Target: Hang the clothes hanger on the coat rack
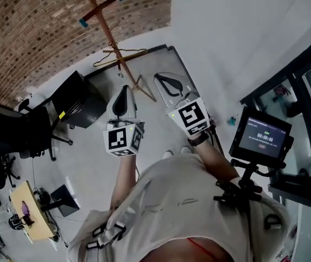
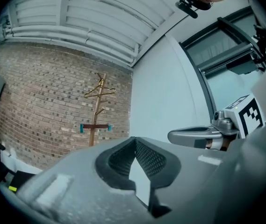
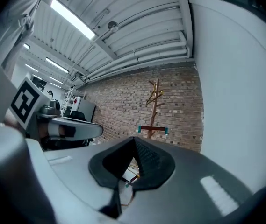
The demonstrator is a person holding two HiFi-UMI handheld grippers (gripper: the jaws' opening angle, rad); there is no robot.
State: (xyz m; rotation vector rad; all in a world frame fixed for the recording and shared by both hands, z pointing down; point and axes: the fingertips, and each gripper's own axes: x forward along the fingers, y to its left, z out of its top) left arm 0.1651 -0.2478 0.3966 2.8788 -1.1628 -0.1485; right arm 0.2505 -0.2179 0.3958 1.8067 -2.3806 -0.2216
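The wooden coat rack (image 1: 111,37) stands by the brick wall, with a crossbar (image 1: 98,10) that has teal ends. A gold wire hanger (image 1: 119,56) hangs on one of its branches. The rack also shows in the left gripper view (image 2: 97,111) and in the right gripper view (image 3: 154,111). My left gripper (image 1: 124,91) and right gripper (image 1: 164,79) are held side by side, well short of the rack and pointing level at it. In their own views the left gripper (image 2: 135,143) and the right gripper (image 3: 133,143) both look shut, with nothing gripped.
A black cabinet (image 1: 76,100) and an office chair (image 1: 13,132) stand left of the rack. A screen on a stand (image 1: 262,135) is close at my right. A white wall (image 1: 237,31) runs along the right, and a desk (image 1: 32,212) is at the lower left.
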